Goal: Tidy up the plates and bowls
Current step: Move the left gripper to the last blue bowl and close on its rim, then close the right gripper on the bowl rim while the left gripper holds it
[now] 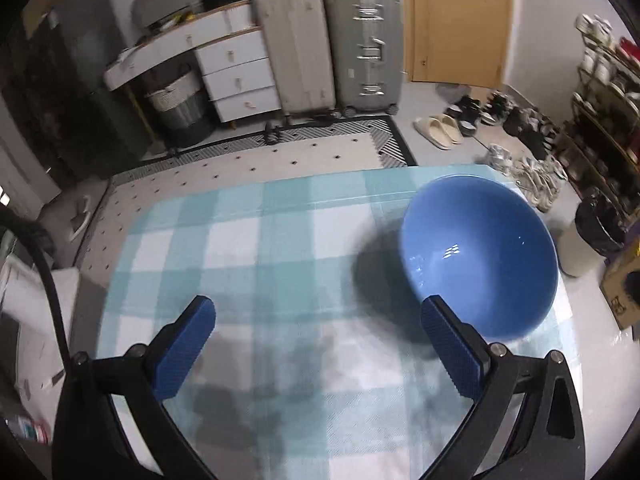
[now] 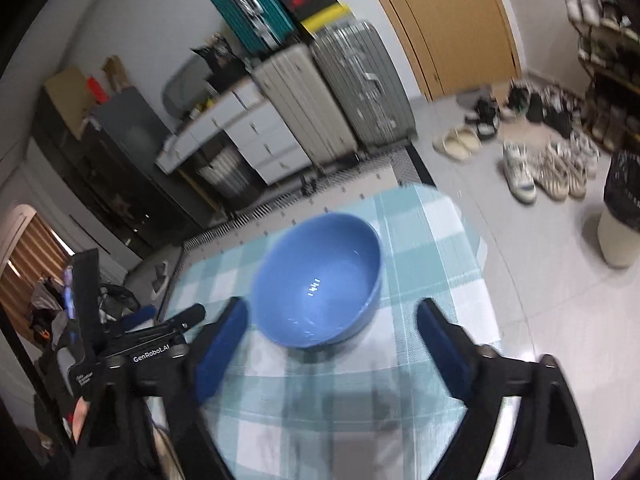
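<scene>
A blue bowl (image 1: 480,256) stands upright and empty on the teal checked cloth (image 1: 248,248) at its far right corner. My left gripper (image 1: 316,320) is open and empty above the cloth, its right finger (image 1: 452,344) just in front of the bowl's near rim. In the right wrist view the bowl (image 2: 316,284) sits just ahead of my right gripper (image 2: 332,328), which is open and empty, its jaws spread wider than the bowl. The left gripper's body (image 2: 160,344) shows at the left of that view. No plates are in view.
The table (image 1: 280,156) ends just beyond the bowl on the far and right sides. Two suitcases (image 1: 332,44), a white drawer unit (image 1: 236,72) and a door (image 1: 456,20) stand behind. Shoes (image 1: 520,168) and a white bin (image 1: 588,236) are on the floor at right.
</scene>
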The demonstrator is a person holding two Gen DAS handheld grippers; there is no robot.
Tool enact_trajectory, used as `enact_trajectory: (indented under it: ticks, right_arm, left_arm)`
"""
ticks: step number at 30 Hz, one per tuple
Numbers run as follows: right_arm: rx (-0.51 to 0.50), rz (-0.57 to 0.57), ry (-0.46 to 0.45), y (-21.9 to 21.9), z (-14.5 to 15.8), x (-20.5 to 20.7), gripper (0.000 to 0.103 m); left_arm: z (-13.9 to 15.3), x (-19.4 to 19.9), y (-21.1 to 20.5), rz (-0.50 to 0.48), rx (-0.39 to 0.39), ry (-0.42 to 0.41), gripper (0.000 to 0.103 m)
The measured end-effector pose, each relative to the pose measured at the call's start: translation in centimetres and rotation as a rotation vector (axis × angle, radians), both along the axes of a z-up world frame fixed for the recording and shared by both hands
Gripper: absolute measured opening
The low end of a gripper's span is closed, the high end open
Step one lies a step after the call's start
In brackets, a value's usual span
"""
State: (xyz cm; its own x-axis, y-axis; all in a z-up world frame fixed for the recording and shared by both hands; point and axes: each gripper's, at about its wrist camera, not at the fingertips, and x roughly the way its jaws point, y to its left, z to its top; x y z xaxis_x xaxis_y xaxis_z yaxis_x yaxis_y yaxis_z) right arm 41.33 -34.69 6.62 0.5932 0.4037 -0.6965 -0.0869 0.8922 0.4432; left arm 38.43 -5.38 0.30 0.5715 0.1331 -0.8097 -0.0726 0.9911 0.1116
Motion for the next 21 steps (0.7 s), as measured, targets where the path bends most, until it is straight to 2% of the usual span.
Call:
enact_trajectory:
  ticks: [1, 3, 7, 9, 11, 12, 14, 17, 20, 21]
  right_arm:
    - [0.005, -0.004, 0.024, 0.0, -0.8, 0.9, 0.078]
    - [0.01, -0.012, 0.051, 0.1, -2.4, 2.5, 0.071]
    - [0.002, -0.009, 0.097, 0.3, -4.7, 5.6, 0.069]
    - [-0.01, -0.012, 0.135, 0.3, -5.7, 6.7, 0.062]
    - [0.011, -0.016, 0.172, 0.2, -6.9, 7.6, 0.055]
    - [0.022, -0.024, 0.184, 0.0, -7.3, 8.0, 0.054]
    - [0.02, -0.026, 0.2, -0.1, -8.2, 8.5, 0.053]
    - [0.021, -0.003, 0.202, 0.1, -8.9, 9.1, 0.047]
    - [0.031, 0.003, 0.22, 0.1, -9.8, 9.6, 0.039]
    - [0.03, 0.005, 0.225, 0.0, -10.0, 9.6, 0.033]
  left_arm:
    - [-0.4, 0.7, -0.4, -0.003, 0.0, 0.013, 0.103]
    - [-1.1, 1.8, -1.0, -0.02, -0.022, 0.037, 0.102]
    - [-2.5, 4.0, -2.3, -0.047, -0.063, 0.077, 0.102]
    - [-3.2, 4.7, -2.5, -0.048, -0.089, 0.095, 0.101]
    - [-3.9, 5.2, -2.6, -0.061, -0.149, 0.127, 0.099]
    - [-4.3, 5.6, -2.6, -0.063, -0.168, 0.144, 0.092]
    - [-4.8, 5.9, -2.7, -0.059, -0.182, 0.155, 0.085]
    - [-5.4, 6.3, -2.5, -0.044, -0.206, 0.163, 0.083]
    - [-5.8, 6.5, -2.2, -0.02, -0.229, 0.172, 0.053]
    - [-6.2, 6.6, -2.1, -0.02, -0.243, 0.186, 0.053]
